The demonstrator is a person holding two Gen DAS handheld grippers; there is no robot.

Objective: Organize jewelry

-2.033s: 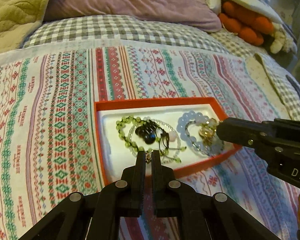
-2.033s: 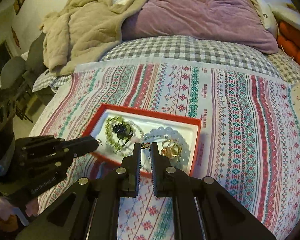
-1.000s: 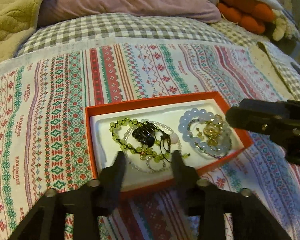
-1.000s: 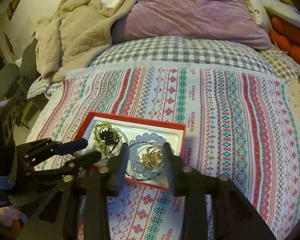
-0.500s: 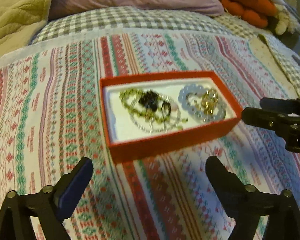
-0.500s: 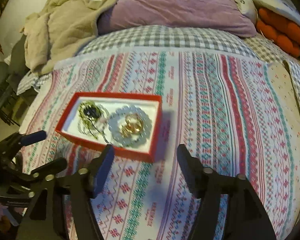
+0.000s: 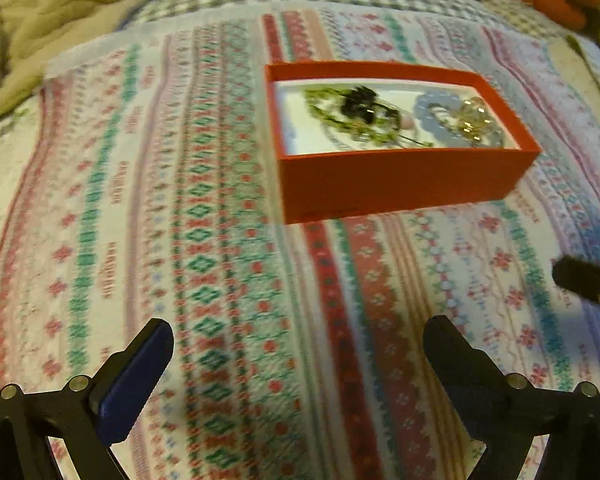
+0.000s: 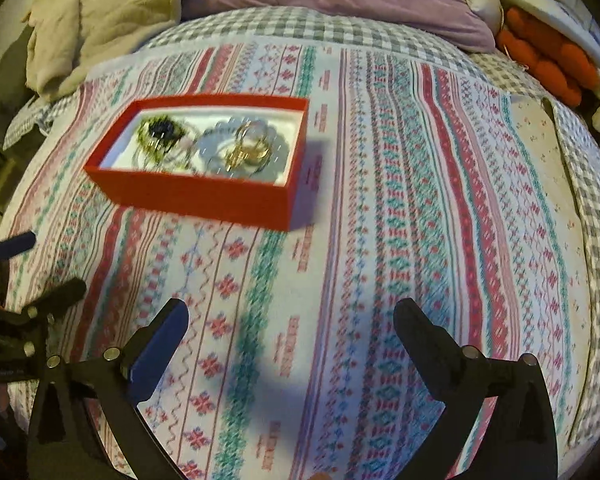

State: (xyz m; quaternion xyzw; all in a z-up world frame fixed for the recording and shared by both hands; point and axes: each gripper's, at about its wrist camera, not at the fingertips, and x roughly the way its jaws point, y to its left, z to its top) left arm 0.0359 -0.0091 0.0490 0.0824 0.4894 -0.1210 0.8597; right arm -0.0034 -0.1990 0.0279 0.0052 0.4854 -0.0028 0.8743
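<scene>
The red box [image 8: 204,196] sits on the bed, with the beads [image 7: 332,114] and rings [image 8: 248,152] inside. Both tools, left [image 7: 298,350] and right [image 8: 290,330], are wide open, holding nothing. The tidying looks finished; next, probably nothing more.

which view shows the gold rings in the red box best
The right wrist view: the gold rings sit nearer and larger there, atop the pale blue bead bracelet in the red cardboard box. The left wrist view shows them smaller, blurred, at the box's right end.
</scene>
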